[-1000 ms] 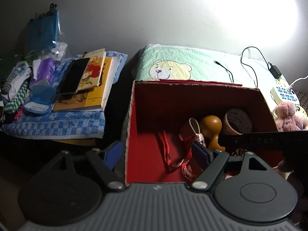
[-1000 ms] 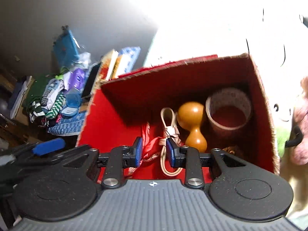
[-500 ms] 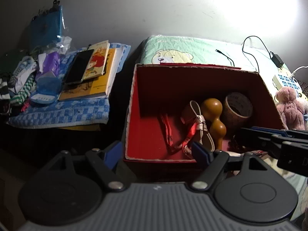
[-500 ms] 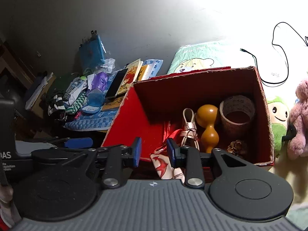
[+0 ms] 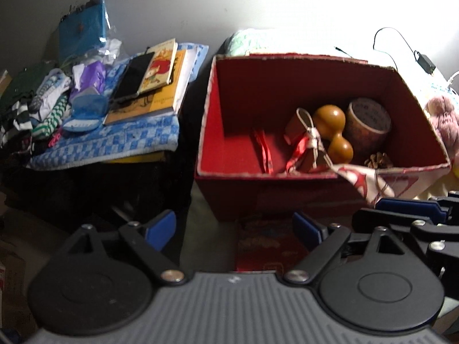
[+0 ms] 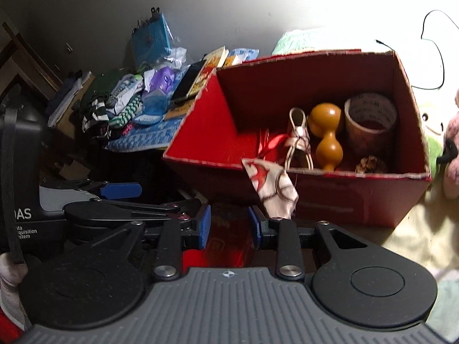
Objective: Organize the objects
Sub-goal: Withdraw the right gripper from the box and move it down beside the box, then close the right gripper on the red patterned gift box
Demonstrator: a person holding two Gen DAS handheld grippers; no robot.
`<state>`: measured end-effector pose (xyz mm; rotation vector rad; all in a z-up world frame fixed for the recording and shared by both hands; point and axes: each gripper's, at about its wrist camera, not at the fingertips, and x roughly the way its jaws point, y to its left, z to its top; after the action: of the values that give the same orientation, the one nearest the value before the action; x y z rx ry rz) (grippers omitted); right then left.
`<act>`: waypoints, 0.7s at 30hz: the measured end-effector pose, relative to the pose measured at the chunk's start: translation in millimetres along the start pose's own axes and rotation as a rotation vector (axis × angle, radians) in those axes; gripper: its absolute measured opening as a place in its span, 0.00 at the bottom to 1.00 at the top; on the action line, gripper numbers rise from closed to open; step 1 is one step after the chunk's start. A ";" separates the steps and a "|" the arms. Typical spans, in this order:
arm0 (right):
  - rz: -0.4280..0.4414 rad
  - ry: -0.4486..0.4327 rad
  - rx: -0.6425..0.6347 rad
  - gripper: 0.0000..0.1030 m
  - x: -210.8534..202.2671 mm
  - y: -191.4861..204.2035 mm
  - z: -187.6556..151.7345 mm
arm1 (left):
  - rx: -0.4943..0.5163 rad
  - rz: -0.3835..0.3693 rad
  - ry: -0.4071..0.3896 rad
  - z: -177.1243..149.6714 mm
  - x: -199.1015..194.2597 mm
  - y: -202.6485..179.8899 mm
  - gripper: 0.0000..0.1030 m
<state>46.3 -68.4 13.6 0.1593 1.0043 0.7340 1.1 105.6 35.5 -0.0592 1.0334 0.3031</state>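
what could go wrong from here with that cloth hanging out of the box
1. The patterned cloth hangs over the red box's front rim, its end by the right claw, whose jaws stand apart. If it is snagged there, which I cannot tell, pulling away may drag it out.
2. It seems joined to the looped cord beside the gourd; a tug might knock the gourd into the tape roll.
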 end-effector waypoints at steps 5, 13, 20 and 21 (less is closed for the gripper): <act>0.006 0.060 0.064 0.31 13.2 -10.6 -7.6 | 0.004 0.008 0.033 -14.8 7.7 -1.6 0.89; 0.007 0.159 0.186 0.32 38.7 -28.0 -19.8 | -0.003 -0.032 0.129 -43.4 32.8 2.5 0.89; 0.028 0.200 0.254 0.33 59.2 -34.4 -23.8 | -0.019 -0.101 0.202 -61.7 52.1 2.7 0.91; 0.031 0.206 0.257 0.33 62.2 -34.2 -24.4 | -0.014 -0.117 0.208 -63.4 54.0 1.1 0.91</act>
<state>63.1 -60.1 -59.0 0.3278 1.2949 0.6564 -26.7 106.4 -43.0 -0.1658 1.2291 0.2001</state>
